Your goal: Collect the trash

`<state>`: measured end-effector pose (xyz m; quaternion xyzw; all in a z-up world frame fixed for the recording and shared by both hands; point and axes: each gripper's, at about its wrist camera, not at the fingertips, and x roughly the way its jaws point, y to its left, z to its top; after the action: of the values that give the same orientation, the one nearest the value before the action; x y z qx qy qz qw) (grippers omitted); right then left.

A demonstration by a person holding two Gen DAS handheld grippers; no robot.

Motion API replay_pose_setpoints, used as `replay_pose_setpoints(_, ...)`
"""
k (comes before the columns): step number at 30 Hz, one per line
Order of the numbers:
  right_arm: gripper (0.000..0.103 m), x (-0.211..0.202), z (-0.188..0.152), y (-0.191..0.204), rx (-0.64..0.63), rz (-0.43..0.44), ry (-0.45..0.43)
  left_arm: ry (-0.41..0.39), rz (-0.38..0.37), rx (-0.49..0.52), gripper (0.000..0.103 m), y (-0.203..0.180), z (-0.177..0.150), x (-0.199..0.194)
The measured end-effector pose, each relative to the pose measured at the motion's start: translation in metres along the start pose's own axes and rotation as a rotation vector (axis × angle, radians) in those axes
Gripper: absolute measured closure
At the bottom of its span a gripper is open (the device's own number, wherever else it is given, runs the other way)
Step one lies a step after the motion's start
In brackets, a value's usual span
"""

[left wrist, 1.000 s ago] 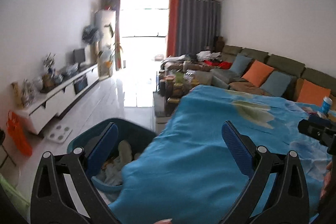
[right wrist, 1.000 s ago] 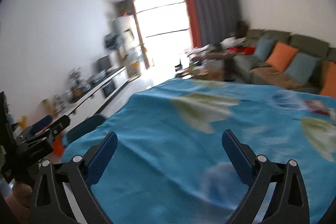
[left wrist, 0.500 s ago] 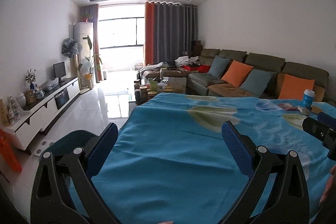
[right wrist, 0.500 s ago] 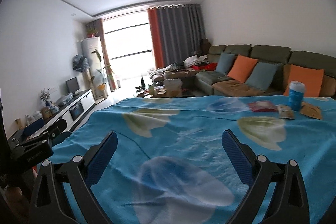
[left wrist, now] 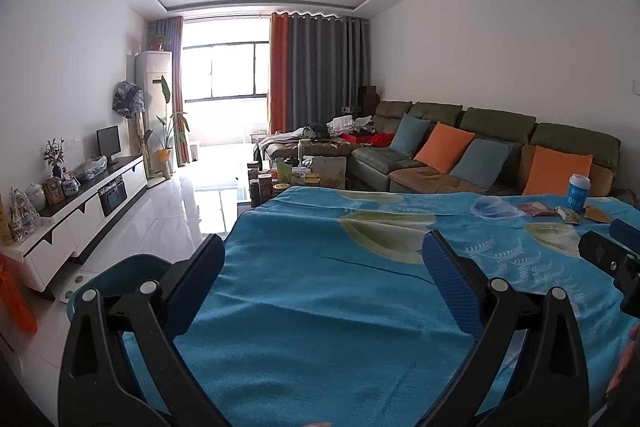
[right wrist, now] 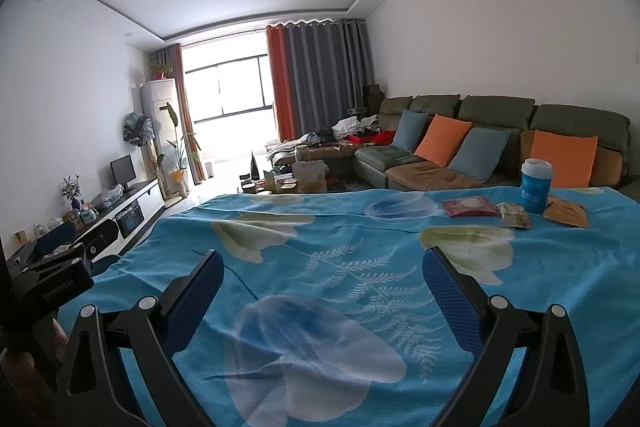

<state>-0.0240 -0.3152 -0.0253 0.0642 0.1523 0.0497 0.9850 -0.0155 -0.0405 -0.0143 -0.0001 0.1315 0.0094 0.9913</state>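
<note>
Left wrist view: the left gripper (left wrist: 320,267) hangs released, its blue pads wide apart and holding nothing, over the near left part of a desk (left wrist: 320,307) draped in a blue flowered cloth. The trash lies far to the right: a red wrapper (left wrist: 536,209), a small pale packet (left wrist: 570,215) and a brown packet (left wrist: 597,214), clustered beside an upright blue cup (left wrist: 578,191). A teal bin (left wrist: 116,273) sits low at the near left, just off the desk edge. The right gripper's tip (left wrist: 612,259) shows at the right edge.

Right wrist view: the right gripper (right wrist: 320,267) is also released and empty. The red wrapper (right wrist: 470,206) lies far and right of it, long axis running left to right; the pale packet (right wrist: 515,215), the cup (right wrist: 536,187) and the brown packet (right wrist: 566,213) follow further right. Judging by this, the right gripper is nearer the trash, though well apart from it.
</note>
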Motion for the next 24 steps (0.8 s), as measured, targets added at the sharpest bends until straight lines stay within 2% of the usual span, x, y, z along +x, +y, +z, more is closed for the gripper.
replay_pose_setpoints(24,0.007,-0.012,-0.001,0.003,-0.01,-0.023,-0.02,-0.016,0.019,-0.008,0.006,0.0,0.0,-0.009)
